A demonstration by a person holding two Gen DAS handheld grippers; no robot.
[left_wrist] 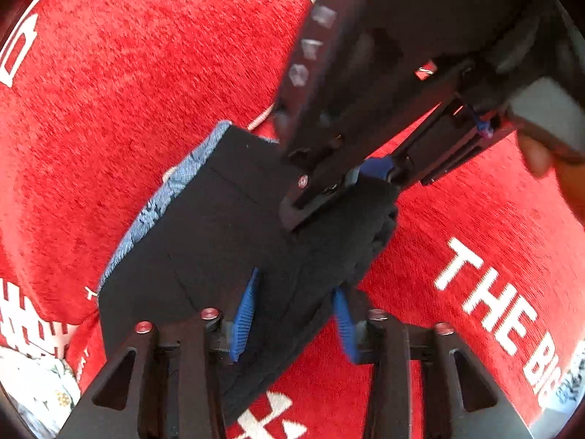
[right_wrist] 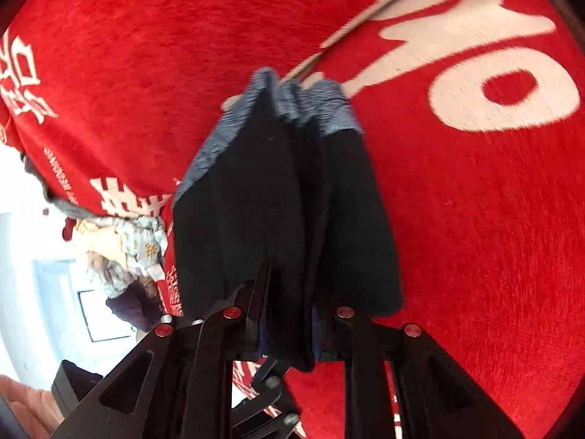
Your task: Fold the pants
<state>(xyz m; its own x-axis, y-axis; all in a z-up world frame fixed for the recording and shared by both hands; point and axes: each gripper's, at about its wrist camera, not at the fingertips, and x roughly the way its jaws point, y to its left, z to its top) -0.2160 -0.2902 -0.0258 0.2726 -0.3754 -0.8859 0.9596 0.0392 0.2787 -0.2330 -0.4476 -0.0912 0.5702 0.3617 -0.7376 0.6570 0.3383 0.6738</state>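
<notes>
Black pants with a grey-blue waistband lie folded on a red blanket. My left gripper stands over their near end; its blue pads are apart, with black cloth between them and not squeezed. My right gripper comes in from the upper right, shut on the far edge of the pants. In the right wrist view the pants hang in thick folds from my right gripper, waistband farthest away, above the blanket.
The blanket bears large white lettering. A thin cord runs from the waistband to the upper right. Floral bedding and a pale floor lie past the blanket's left edge. A hand holds the right gripper.
</notes>
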